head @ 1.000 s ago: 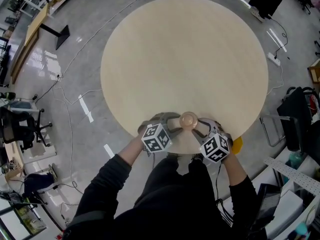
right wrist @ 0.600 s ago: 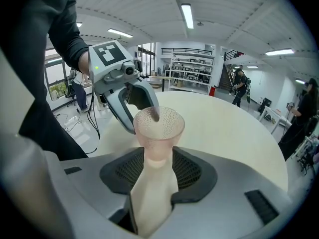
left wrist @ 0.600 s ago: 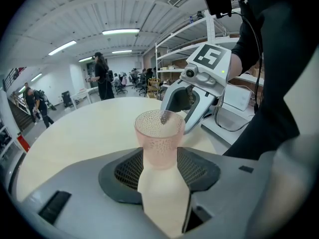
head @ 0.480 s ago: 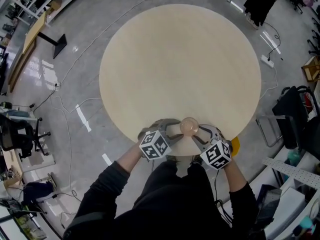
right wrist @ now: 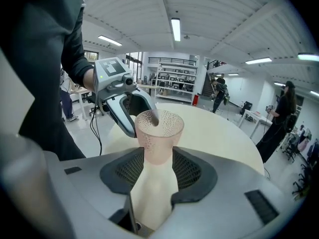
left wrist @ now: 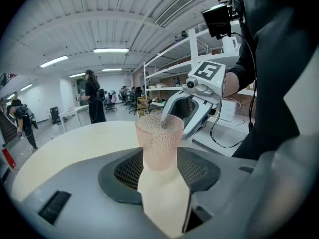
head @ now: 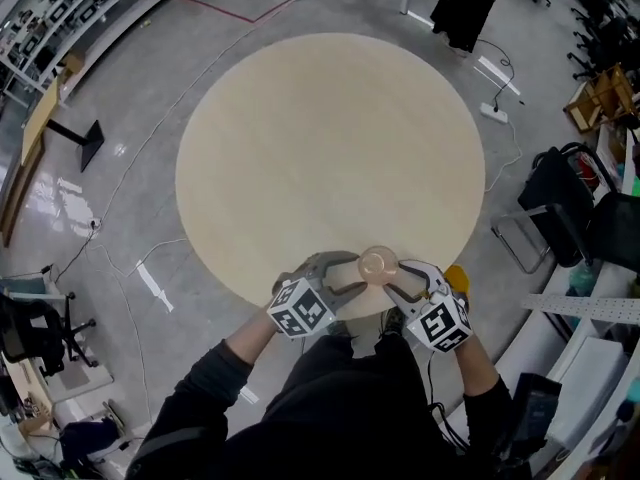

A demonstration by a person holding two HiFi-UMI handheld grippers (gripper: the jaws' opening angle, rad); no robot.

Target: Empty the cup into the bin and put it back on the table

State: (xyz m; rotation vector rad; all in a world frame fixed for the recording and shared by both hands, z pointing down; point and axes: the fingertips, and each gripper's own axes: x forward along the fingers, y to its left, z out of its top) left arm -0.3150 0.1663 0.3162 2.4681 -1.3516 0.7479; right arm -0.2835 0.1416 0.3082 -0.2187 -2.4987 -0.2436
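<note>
Cup [head: 378,264] upright at the table's [head: 330,138] near edge; left gripper [head: 348,273] and right gripper [head: 399,280] flank it open-jawed; emptying looks not yet begun

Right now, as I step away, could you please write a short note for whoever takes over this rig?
Left gripper: at the cup's left, jaws apart round it; I cannot tell whether they press it.
Right gripper: the same, from the right.
Cup: upright on the table, at the near edge; contents not readable.
Bin: not clearly in view; a yellow thing shows past the table edge by the right gripper.
Done: nothing visible; the cup is not lifted.
Left: grip, lift, tip into the bin, set it back.
</note>
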